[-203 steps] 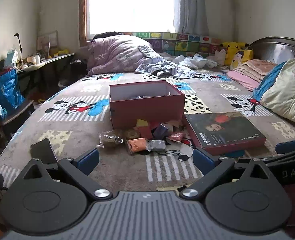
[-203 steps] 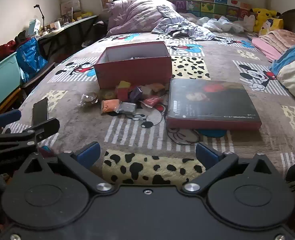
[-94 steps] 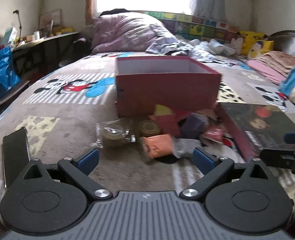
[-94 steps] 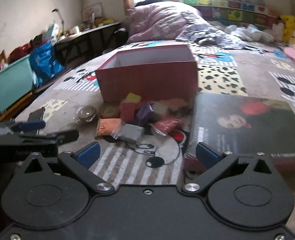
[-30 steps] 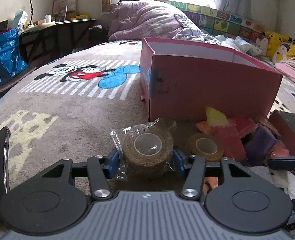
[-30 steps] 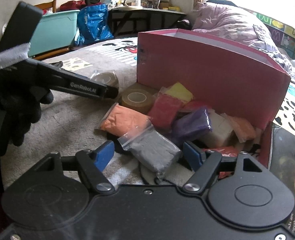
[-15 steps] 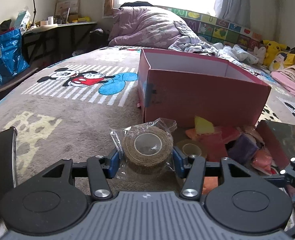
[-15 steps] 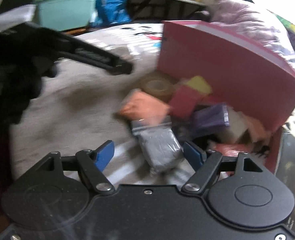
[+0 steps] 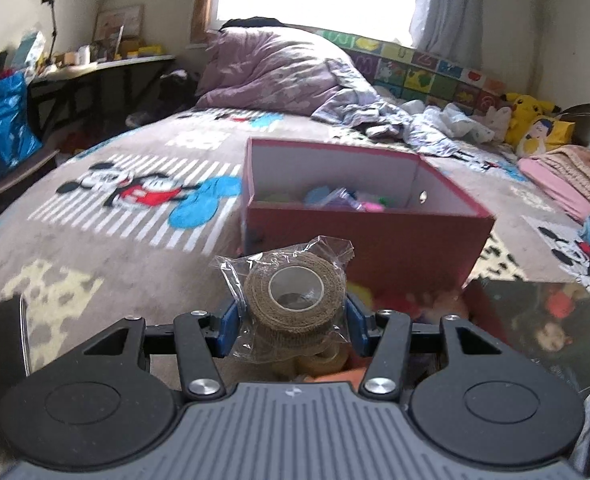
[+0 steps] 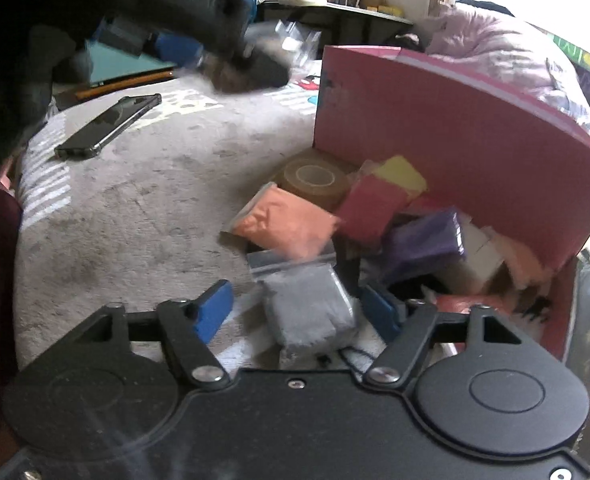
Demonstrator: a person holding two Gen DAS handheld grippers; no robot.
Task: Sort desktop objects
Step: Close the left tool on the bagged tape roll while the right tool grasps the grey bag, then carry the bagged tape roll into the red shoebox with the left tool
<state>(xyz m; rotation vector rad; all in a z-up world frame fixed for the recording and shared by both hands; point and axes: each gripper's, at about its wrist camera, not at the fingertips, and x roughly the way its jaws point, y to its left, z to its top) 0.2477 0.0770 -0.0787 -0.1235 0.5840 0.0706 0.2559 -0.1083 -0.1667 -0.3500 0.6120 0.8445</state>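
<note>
My left gripper (image 9: pixel 291 320) is shut on a brown bandage roll (image 9: pixel 293 296) in a clear wrapper, held up in front of the open red box (image 9: pixel 367 240). In the right wrist view it shows blurred at the upper left, left gripper (image 10: pixel 231 68). My right gripper (image 10: pixel 297 312) sits low over the pile beside the red box (image 10: pixel 455 128). Its jaws are closing with a grey bag (image 10: pixel 307 308) between them. The left pad still stands clear of the bag. An orange bag (image 10: pixel 283 220), a clear tape roll (image 10: pixel 313 178) and a purple bag (image 10: pixel 423 240) lie just beyond.
A black phone (image 10: pixel 107 126) lies on the bedspread to the left. A dark book (image 9: pixel 535 328) lies right of the pile. The box holds several coloured bags. Bedding is heaped at the far end, and a desk and blue bag (image 9: pixel 3 124) stand at the left.
The left gripper has risen with the bandage roll, so the box's inside now shows. The right gripper's jaws have narrowed around the grey bag.
</note>
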